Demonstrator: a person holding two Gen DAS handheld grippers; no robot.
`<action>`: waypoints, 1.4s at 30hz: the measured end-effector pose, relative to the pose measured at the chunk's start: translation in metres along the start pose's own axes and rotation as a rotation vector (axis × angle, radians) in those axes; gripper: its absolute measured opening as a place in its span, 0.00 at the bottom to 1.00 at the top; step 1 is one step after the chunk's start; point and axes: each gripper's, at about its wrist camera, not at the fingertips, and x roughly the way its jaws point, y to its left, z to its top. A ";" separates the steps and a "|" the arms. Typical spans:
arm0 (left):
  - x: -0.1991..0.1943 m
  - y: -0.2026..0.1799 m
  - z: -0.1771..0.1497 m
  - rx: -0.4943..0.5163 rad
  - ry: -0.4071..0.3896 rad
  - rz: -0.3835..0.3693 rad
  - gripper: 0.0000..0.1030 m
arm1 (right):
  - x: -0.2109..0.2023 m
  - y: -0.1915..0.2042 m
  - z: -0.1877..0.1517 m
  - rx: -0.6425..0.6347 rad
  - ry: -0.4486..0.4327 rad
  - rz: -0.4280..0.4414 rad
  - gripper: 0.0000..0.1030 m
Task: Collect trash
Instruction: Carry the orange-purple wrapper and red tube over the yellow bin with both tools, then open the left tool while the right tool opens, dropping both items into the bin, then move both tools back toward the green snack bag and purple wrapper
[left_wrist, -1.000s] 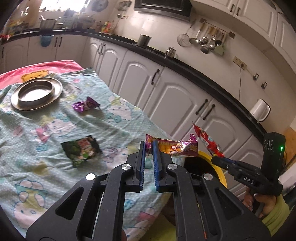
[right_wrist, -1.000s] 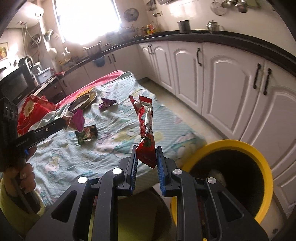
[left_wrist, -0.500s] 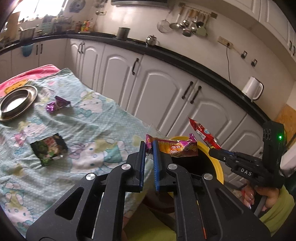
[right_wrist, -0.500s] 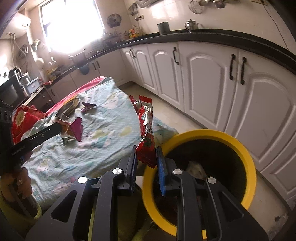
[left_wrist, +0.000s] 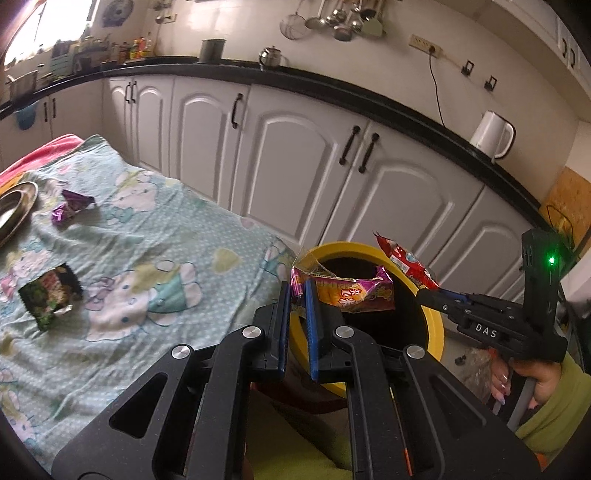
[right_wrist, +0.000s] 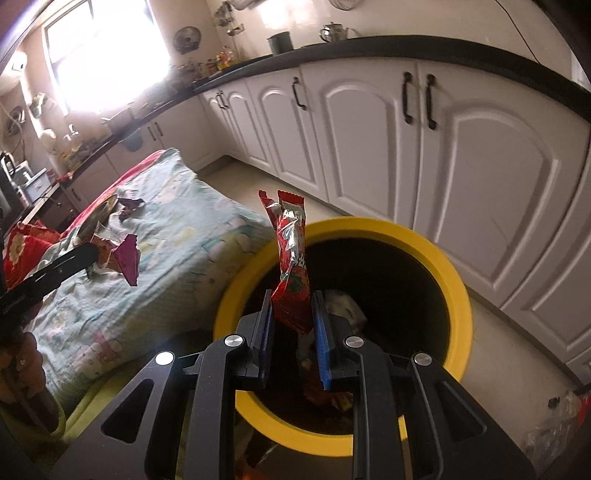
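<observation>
My left gripper (left_wrist: 297, 291) is shut on a purple and orange snack wrapper (left_wrist: 347, 293), which sticks out to the right over the yellow bin (left_wrist: 436, 325). My right gripper (right_wrist: 293, 308) is shut on a red wrapper (right_wrist: 291, 258) that stands upright above the yellow bin (right_wrist: 461, 314). In the left wrist view the right gripper (left_wrist: 424, 291) comes in from the right with the red wrapper (left_wrist: 406, 262) over the bin's far rim. In the right wrist view the left gripper (right_wrist: 94, 254) holds its wrapper (right_wrist: 127, 256) at the left. A green wrapper (left_wrist: 50, 293) and a purple wrapper (left_wrist: 72, 208) lie on the bedspread (left_wrist: 155, 229).
A steel plate (left_wrist: 14, 210) sits at the bedspread's far left. White cabinets (left_wrist: 295, 166) under a black counter run behind the bin. A white kettle (left_wrist: 491, 134) stands on the counter. Crumpled trash (right_wrist: 343, 306) lies inside the bin. A hand in a green sleeve (left_wrist: 546, 402) holds the right gripper.
Both grippers have swung right, away from the bedspread, and lower, each keeping its wrapper. The yellow bin has come under them; the red wrapper now hangs over its opening.
</observation>
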 end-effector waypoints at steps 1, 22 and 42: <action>0.003 -0.003 0.000 0.004 0.004 -0.001 0.04 | 0.000 -0.003 -0.001 0.005 0.001 -0.003 0.19; 0.064 -0.051 -0.003 0.106 0.107 -0.020 0.10 | -0.002 -0.060 -0.023 0.125 0.016 -0.024 0.19; 0.018 0.020 0.002 -0.064 -0.018 0.150 0.90 | -0.003 -0.040 -0.007 0.122 -0.021 -0.006 0.62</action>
